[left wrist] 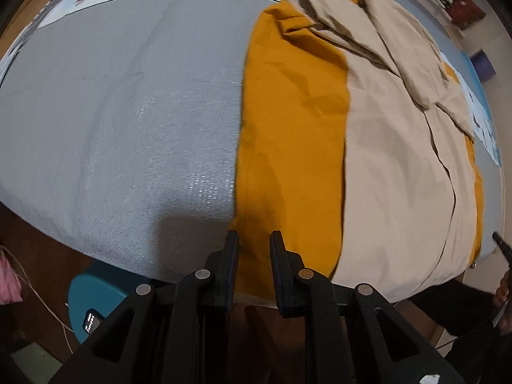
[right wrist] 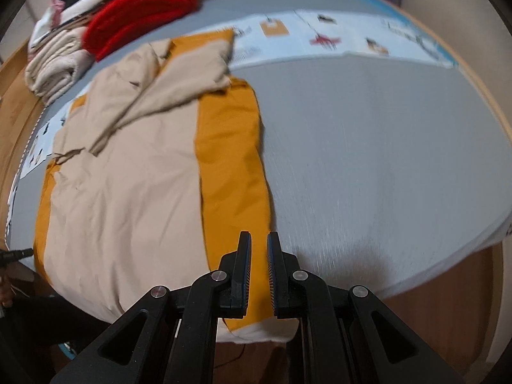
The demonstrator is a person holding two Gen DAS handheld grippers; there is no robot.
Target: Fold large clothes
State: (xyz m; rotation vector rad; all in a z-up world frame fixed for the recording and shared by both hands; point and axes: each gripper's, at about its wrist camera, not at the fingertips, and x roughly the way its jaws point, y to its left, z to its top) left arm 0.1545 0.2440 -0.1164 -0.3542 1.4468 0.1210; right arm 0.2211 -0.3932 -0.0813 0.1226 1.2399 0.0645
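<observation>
A large garment of beige (left wrist: 400, 160) and mustard-yellow (left wrist: 288, 128) panels lies spread flat on a grey mat (left wrist: 128, 112), with a sleeve folded across its far end. In the left wrist view, my left gripper (left wrist: 254, 240) hovers over the garment's near mustard corner at the mat's front edge. Its jaws stand a little apart and pinch nothing. The right wrist view shows the same garment (right wrist: 128, 192) to the left. My right gripper (right wrist: 259, 246) hangs over the mustard strip's (right wrist: 230, 160) near end, with a narrow gap between the jaws and no cloth in it.
A red cloth bundle (right wrist: 144, 9) and folded pale clothes (right wrist: 54, 67) are stacked at the far left corner. A pale-blue printed sheet (right wrist: 320, 38) borders the mat's far side. A teal stool (left wrist: 99, 291) stands on the wooden floor below the front edge.
</observation>
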